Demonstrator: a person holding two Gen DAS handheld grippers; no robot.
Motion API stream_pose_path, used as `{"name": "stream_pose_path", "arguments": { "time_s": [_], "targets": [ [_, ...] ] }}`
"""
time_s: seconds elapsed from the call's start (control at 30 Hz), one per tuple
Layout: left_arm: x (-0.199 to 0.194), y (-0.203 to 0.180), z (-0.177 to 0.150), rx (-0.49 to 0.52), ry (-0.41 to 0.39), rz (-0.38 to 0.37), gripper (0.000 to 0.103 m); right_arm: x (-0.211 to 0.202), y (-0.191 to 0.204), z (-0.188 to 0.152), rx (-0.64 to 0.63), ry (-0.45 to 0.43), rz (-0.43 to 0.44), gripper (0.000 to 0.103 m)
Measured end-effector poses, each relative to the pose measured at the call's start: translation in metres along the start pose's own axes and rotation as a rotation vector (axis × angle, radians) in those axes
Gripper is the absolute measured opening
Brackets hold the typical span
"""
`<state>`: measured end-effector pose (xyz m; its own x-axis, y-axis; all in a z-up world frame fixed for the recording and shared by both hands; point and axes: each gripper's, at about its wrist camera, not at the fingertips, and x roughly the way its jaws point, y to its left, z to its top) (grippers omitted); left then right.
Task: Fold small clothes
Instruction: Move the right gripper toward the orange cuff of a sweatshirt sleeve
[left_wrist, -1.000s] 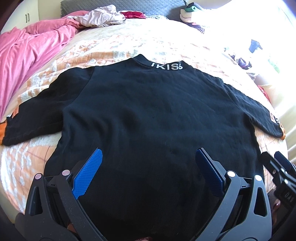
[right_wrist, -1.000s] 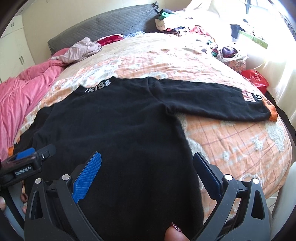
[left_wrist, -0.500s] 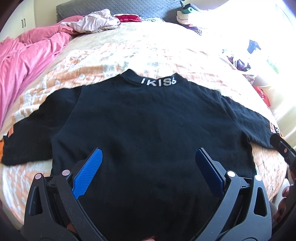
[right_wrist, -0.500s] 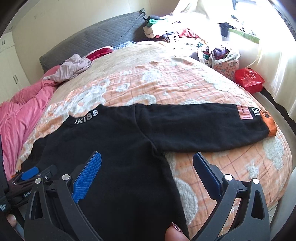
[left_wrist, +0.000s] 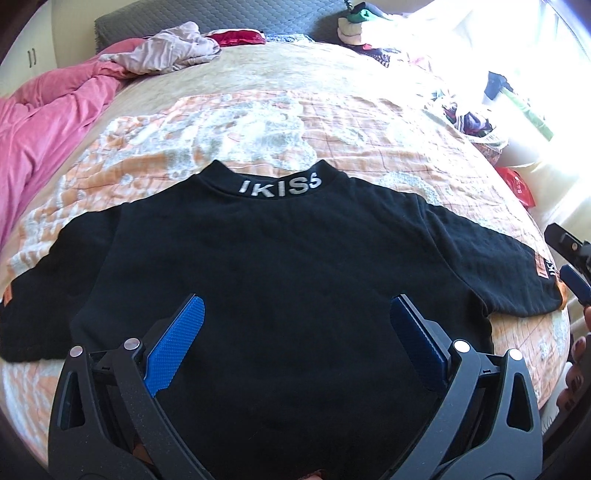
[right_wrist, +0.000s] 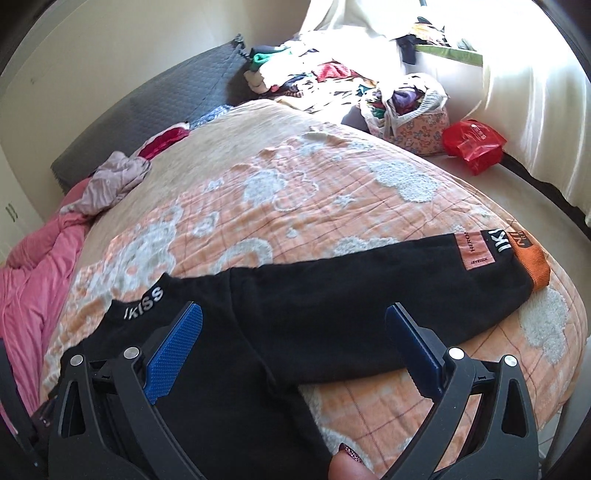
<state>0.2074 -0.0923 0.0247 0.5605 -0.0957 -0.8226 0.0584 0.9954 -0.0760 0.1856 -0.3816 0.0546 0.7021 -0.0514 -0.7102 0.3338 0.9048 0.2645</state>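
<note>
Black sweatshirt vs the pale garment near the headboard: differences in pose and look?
The black sweatshirt lies spread flat, sleeves out; the pale garment sits crumpled in a heap. The sweatshirt shows collar lettering and orange cuffs; the pale garment looks plain. Both rest on the bed, neither gripped.

Bedroom clutter around the bed

An orange-and-white quilted bedspread (right_wrist: 332, 192), crumpled pink duvet (left_wrist: 48, 122), grey padded headboard (right_wrist: 166, 107), red plastic bag (right_wrist: 474, 144) and floral fabric basket of clothes (right_wrist: 413, 122).
</note>
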Motion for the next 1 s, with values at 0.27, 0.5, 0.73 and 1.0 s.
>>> {"name": "stream_pose_path", "arguments": {
  "time_s": [0.27,0.5,0.73,1.0],
  "targets": [
    [0.014,-0.016,0.01,0.029,0.005,-0.048,0.095,0.016,-0.036,0.009,0.06,-0.015,-0.084,0.099],
    [0.026,-0.024,0.012,0.029,0.018,-0.066,0.095,0.022,-0.075,0.009,0.131,-0.022,-0.152,0.099],
    [0.03,-0.03,0.012,0.037,0.022,-0.093,0.095,0.024,-0.119,0.004,0.236,-0.006,-0.254,0.099],
    [0.035,-0.033,0.019,0.038,0.022,-0.098,0.095,0.021,-0.17,-0.005,0.374,-0.01,-0.335,0.099]
  ]
}}
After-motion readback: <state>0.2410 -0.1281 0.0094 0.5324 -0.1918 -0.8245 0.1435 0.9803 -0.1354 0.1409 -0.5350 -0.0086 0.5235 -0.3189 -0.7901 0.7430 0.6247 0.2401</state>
